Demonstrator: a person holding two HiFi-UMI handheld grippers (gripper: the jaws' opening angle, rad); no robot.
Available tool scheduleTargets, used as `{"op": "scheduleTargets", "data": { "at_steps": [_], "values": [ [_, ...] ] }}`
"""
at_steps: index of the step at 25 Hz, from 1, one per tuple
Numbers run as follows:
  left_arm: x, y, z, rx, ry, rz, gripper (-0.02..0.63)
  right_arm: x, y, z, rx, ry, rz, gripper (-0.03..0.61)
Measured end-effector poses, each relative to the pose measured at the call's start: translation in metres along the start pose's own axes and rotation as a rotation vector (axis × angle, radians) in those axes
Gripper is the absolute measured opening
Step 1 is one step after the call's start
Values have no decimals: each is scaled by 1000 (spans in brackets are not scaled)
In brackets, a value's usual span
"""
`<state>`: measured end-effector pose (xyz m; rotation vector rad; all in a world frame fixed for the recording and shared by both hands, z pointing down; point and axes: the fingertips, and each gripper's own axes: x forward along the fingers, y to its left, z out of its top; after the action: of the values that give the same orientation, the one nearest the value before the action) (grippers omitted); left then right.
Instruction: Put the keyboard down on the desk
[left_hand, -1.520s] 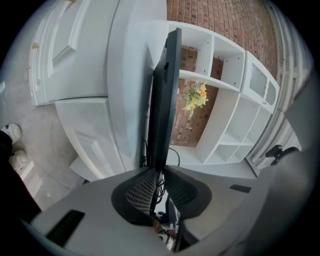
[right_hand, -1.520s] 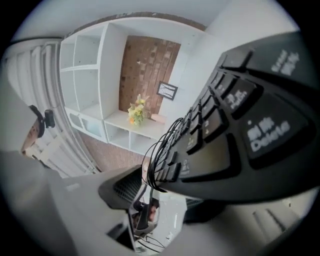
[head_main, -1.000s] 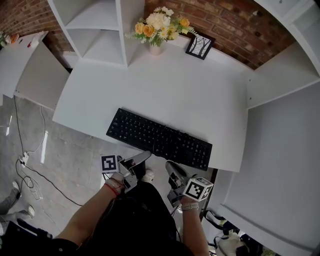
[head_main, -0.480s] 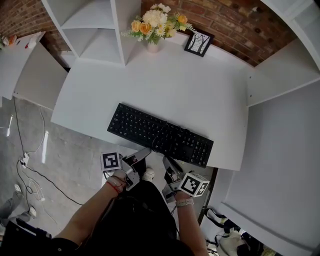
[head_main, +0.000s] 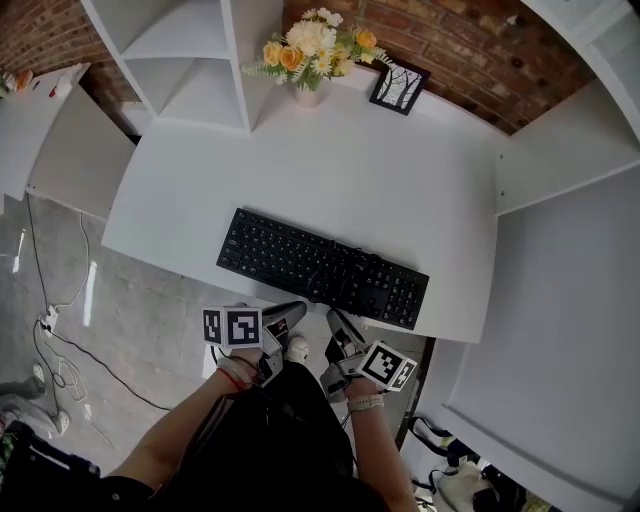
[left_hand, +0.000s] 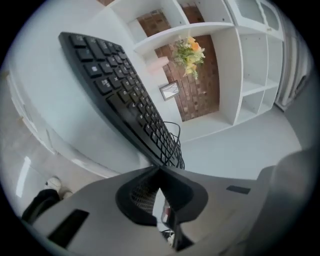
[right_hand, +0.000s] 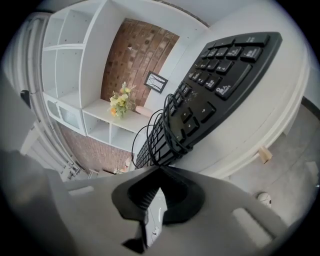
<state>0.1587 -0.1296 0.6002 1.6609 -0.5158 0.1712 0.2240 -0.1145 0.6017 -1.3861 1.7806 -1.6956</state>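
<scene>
Head view: the keyboard (head_main: 322, 268) lies flat near the front edge of the desk (head_main: 300, 170), unmoved and untouched; left gripper view: the left gripper (left_hand: 160, 169) has jaws just closed, meeting on nothing; right gripper view: the right gripper (right_hand: 160, 169) likewise has jaws together and empty, so placement appears complete.

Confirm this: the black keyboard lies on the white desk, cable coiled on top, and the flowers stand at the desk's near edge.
One error: the flowers stand at the far edge of the desk, by the brick wall, as the head view shows. The keyboard does lie on the desk, cable coiled on top.
</scene>
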Motion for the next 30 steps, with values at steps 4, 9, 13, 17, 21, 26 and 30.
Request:
{"op": "scheduleTargets", "data": {
  "at_steps": [4,9,13,17,21,26,30],
  "values": [
    [-1,5,6,134,10,95,-17,2,-1,6,54,-44,-10,3],
    [-1,7,22,179,-28,149,-17,5,-3,13,91,-75,-10,3],
    [0,8,28,191,-32,164,-17,9,-4,18,117,-99,-10,3],
    [1,7,31,224,-29,182,-17,13,-2,20,117,-105,-14,3],
    [2,7,31,246,-25,190,-17,14,-2,21,121,-110,-16,3],
    [2,9,29,271,-23,194,-17,14,-3,20,113,-114,-22,2],
    [-1,9,26,305,-20,202,-16,13,0,19,91,-111,-18,3]
  ]
}}
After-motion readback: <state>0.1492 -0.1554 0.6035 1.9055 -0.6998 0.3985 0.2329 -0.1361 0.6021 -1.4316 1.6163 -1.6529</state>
